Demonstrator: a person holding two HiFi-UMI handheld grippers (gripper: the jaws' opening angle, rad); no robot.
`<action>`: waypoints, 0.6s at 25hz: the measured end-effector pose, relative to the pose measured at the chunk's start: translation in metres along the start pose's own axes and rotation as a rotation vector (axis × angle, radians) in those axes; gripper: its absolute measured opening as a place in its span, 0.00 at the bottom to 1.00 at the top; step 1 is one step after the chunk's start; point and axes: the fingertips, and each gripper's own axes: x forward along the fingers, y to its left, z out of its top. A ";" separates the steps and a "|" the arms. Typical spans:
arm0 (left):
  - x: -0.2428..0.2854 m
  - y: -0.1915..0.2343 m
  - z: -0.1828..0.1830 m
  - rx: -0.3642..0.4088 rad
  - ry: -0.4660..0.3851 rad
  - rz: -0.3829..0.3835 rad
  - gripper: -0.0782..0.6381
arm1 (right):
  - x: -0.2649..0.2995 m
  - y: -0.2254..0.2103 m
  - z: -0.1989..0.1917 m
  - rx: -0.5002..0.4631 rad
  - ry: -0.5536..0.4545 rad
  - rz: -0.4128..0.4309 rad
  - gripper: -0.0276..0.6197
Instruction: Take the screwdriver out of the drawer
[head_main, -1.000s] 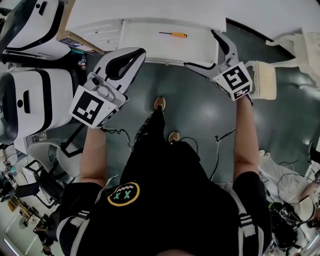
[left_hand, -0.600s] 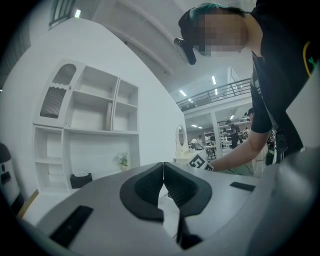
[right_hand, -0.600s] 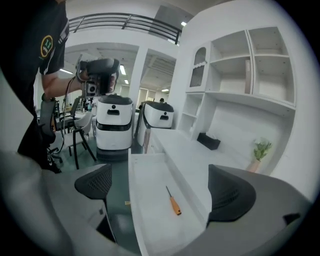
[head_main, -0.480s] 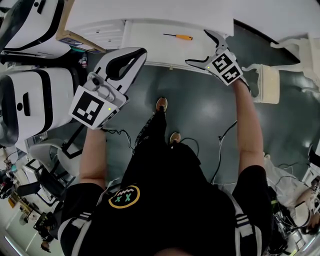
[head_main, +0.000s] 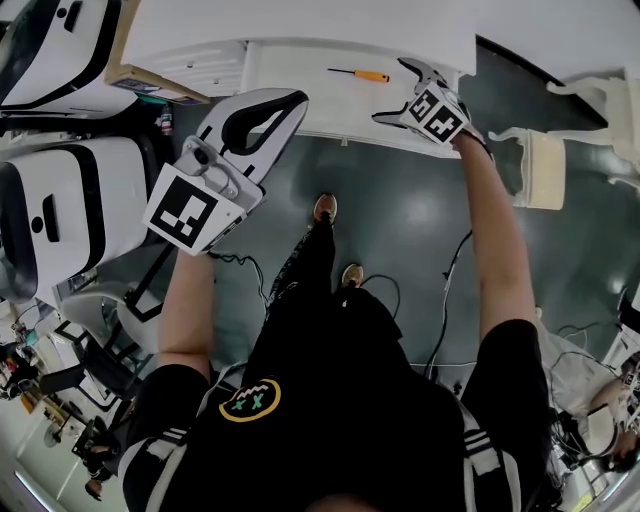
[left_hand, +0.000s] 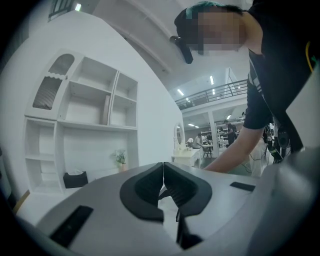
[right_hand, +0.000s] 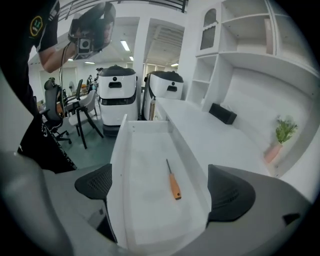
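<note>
An orange-handled screwdriver (head_main: 358, 74) lies inside the open white drawer (head_main: 300, 100) under the desk top. In the right gripper view the screwdriver (right_hand: 173, 182) rests on the drawer floor (right_hand: 145, 175), its handle end toward the camera. My right gripper (head_main: 390, 90) is open at the drawer's right end, a short way from the handle. Its jaws straddle the drawer's width, and the pads (right_hand: 231, 192) hold nothing. My left gripper (head_main: 288, 100) hovers in front of the drawer's left part. It is shut and empty, its pads (left_hand: 150, 187) meeting at the tips.
White robot units (head_main: 60, 200) and a cardboard box (head_main: 140, 80) stand at the left. A white chair (head_main: 540, 165) is at the right. Cables trail over the dark floor (head_main: 400, 230). On the desk sit a black box (right_hand: 222, 113) and a small plant (right_hand: 284, 131).
My right gripper has moved up and left, from in front of the drawer's right corner to over its right end. The left gripper has barely shifted.
</note>
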 end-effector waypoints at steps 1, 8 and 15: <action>0.002 0.000 0.002 -0.019 -0.002 0.003 0.14 | 0.006 -0.002 -0.005 -0.003 0.018 0.009 0.94; 0.005 0.003 0.004 -0.073 0.006 0.016 0.14 | 0.045 -0.013 -0.032 -0.017 0.124 0.064 0.94; 0.003 0.007 -0.004 -0.081 0.025 0.018 0.14 | 0.075 -0.020 -0.052 -0.024 0.196 0.104 0.94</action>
